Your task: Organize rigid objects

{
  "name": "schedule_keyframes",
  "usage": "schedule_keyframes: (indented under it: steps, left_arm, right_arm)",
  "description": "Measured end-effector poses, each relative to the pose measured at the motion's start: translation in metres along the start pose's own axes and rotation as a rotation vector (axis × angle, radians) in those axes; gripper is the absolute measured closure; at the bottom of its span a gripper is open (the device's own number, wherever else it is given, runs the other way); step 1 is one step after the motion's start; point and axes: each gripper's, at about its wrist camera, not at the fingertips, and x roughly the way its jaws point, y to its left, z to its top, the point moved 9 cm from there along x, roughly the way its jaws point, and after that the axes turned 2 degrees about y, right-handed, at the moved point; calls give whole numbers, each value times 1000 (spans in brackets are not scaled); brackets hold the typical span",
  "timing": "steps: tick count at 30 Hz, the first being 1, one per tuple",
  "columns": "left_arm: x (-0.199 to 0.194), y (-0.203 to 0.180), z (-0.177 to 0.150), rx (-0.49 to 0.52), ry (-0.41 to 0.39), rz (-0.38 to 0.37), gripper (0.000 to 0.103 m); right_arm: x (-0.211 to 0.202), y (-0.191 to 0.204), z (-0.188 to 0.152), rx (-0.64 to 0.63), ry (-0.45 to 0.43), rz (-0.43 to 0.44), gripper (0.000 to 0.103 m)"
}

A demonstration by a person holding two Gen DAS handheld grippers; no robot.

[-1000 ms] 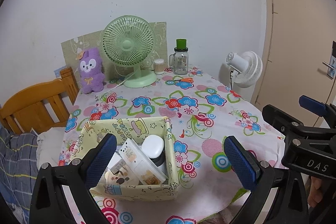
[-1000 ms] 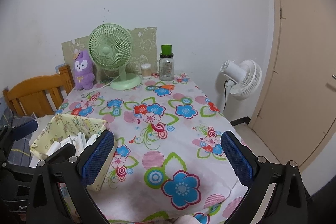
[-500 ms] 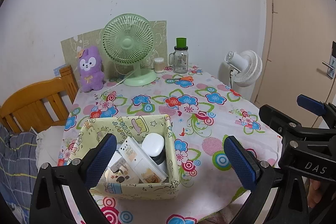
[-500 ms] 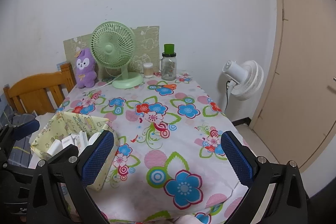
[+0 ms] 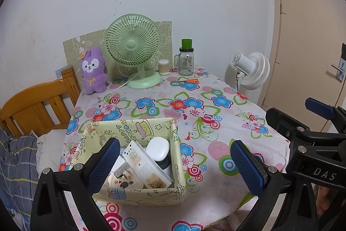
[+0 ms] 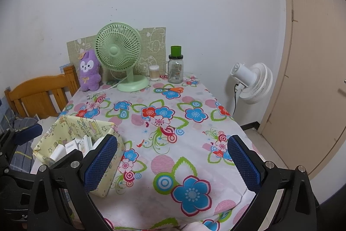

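Hovering above the near edge of the counter [image 5: 216,88], the left gripper [image 5: 175,166] has its jaws spread wide and holds nothing; its blue pads frame the box [image 5: 138,194] just below it. The right gripper [image 6: 173,161] hangs over the bare flowered cloth to the right of the box, jaws equally wide and empty. The box sits at the near left of the counter and holds a white round case [image 5: 157,149], a flat white packet [image 5: 144,163] leaning across it, and smaller items that are hard to make out. Further back, scissors [image 5: 188,81] lie on the cloth. Along the wall stand a plush [image 5: 93,70], a green fan [image 5: 134,51], a swab tub [image 5: 163,67] and a jar [image 5: 186,60]. A white fan [image 5: 250,70] stands beyond the counter's right side, and a wooden chair [image 5: 32,105] on its left.
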Motion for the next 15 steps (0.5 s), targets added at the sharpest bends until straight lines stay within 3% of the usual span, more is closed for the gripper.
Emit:
schedule_keyframes:
  steps: [15]
  left_arm:
    - [1, -1, -1, -1, 0, -1, 0]
  right_arm:
    - [0, 0, 0, 0, -1, 1, 0]
